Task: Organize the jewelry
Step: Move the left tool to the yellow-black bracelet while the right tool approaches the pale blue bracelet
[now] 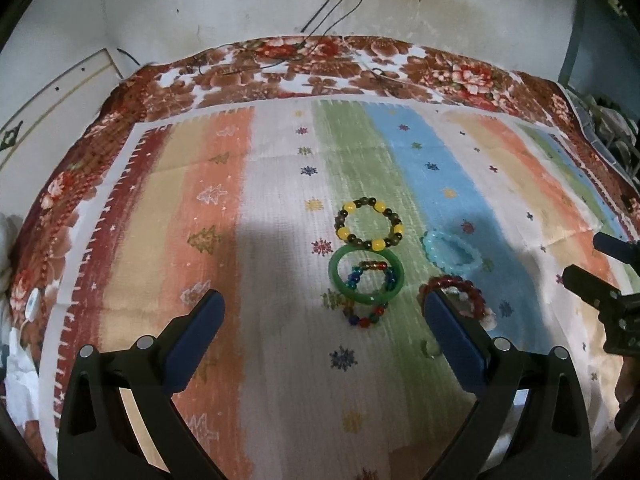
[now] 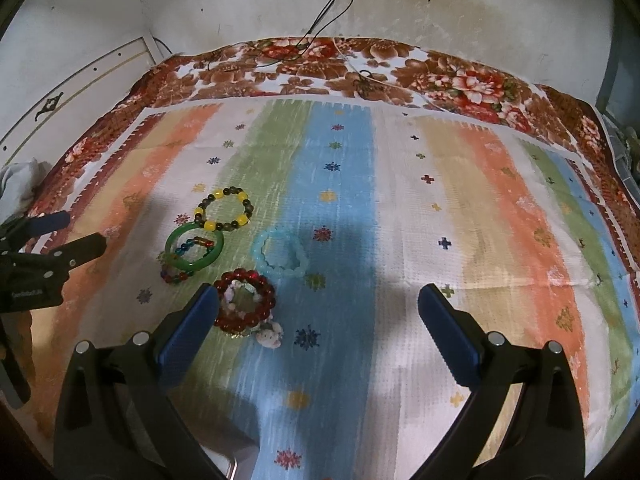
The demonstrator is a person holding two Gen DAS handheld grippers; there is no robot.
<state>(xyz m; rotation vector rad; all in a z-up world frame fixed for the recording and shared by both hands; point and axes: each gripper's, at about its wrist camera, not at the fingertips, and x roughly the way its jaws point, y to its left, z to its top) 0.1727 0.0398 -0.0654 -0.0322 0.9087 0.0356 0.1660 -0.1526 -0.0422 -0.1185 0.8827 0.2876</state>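
- Faint pale lettering on the left gripper's black body in the right wrist view, too small to read; no other writing seen.
- Striped mat [image 1: 280,200] in orange, white, green and blue bands with small snowflake and tree prints, spread over a brown floral cloth [image 1: 320,64] on the table.
- Stained white wall [image 2: 400,8] behind, with thin dark cables [image 2: 336,4] hanging down onto the floral cloth.
- Jewelry clustered together on the green and blue bands of the mat, near both grippers.
- Yellow-and-dark beaded bracelet [image 1: 369,224] farthest back, touching or just beside the green bangle [image 1: 365,276].
- Green bangle lying partly over a multicoloured bead bracelet [image 1: 370,298], some beads showing through the ring, others poking out at the near side.
- Pale blue bracelet [image 2: 280,254] flat on the blue band, just beside the green bangle and apart from it.
- Dark red beaded bracelet [image 2: 245,300] nearest, with a pale beaded piece [image 2: 240,300] lying inside its ring and a small whitish charm [image 2: 269,336] at its near edge.
- Left gripper [image 1: 324,312] held low over the mat, fingers spread wide, empty; right fingertip overlapping the red bracelet in the left wrist view.
- Right gripper [image 2: 318,304] likewise spread wide and empty, pointed at the blue band; left fingertip just beside the red bracelet, contact not clear.
- Each gripper visible at the edge of the other's view, side by side, well apart.
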